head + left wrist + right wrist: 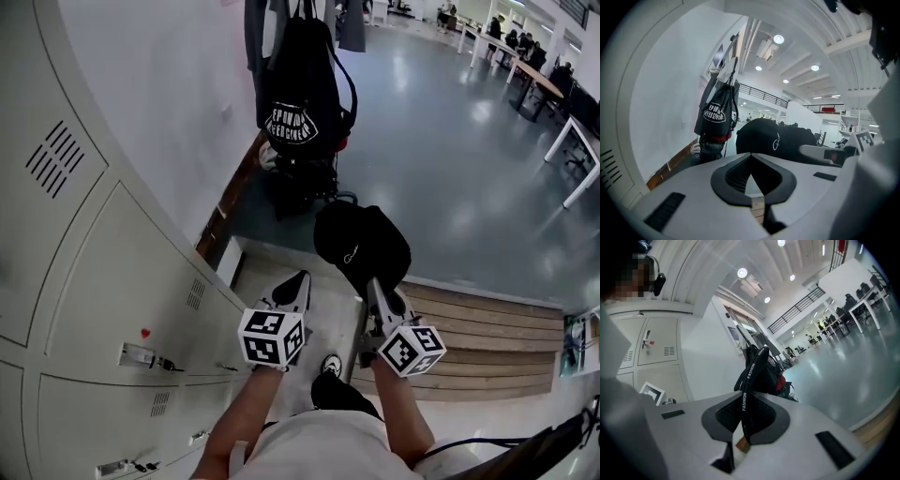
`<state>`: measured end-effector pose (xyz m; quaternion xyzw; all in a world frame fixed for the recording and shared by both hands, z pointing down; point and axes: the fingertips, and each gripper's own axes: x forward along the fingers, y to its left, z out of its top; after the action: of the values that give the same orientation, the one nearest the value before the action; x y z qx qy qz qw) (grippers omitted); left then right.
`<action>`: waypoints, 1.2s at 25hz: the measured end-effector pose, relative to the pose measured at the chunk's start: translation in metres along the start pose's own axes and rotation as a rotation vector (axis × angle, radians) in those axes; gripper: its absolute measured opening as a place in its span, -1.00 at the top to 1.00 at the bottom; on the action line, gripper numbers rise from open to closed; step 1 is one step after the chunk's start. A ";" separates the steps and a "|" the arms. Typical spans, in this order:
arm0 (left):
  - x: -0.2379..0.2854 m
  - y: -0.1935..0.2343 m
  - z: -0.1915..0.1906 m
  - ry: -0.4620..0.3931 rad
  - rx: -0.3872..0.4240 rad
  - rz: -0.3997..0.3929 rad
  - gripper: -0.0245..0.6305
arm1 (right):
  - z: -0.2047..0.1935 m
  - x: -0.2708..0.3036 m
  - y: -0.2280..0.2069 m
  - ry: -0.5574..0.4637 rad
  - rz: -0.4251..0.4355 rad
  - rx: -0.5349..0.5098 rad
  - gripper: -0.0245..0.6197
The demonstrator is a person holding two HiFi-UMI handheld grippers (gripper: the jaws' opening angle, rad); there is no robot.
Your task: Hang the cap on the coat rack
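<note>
The black cap point(361, 242) hangs in front of me in the head view, with my right gripper point(374, 285) shut on its back strap. The right gripper view shows that strap point(750, 377), printed FASHION, pinched between the pads of the right gripper point(743, 420). My left gripper point(298, 279) is just left of the cap, apart from it, shut with nothing in it. From the left gripper point(751, 164) the cap point(771, 139) is ahead and to the right. The coat rack point(732, 70) stands farther ahead by the white wall, with a black drawstring bag point(298, 103) hanging on it.
Grey lockers point(94, 281) line the left side. A wooden step point(487, 337) runs to the right below the cap. More bags point(300, 178) sit at the rack's foot. Desks with seated people point(534, 70) stand far off at the upper right across the grey floor.
</note>
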<state>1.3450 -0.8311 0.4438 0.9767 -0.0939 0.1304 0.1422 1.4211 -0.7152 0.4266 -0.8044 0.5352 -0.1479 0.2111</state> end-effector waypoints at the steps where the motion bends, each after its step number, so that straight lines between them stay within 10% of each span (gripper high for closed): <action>1: 0.012 0.000 0.011 -0.007 0.005 0.001 0.92 | 0.010 0.010 -0.005 -0.007 0.008 -0.009 0.86; 30: 0.159 0.005 0.179 -0.153 0.126 -0.018 0.92 | 0.171 0.176 -0.052 -0.163 0.205 -0.102 0.86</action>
<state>1.5353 -0.9137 0.3238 0.9916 -0.0874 0.0596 0.0742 1.6092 -0.8293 0.3058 -0.7646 0.6024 -0.0324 0.2269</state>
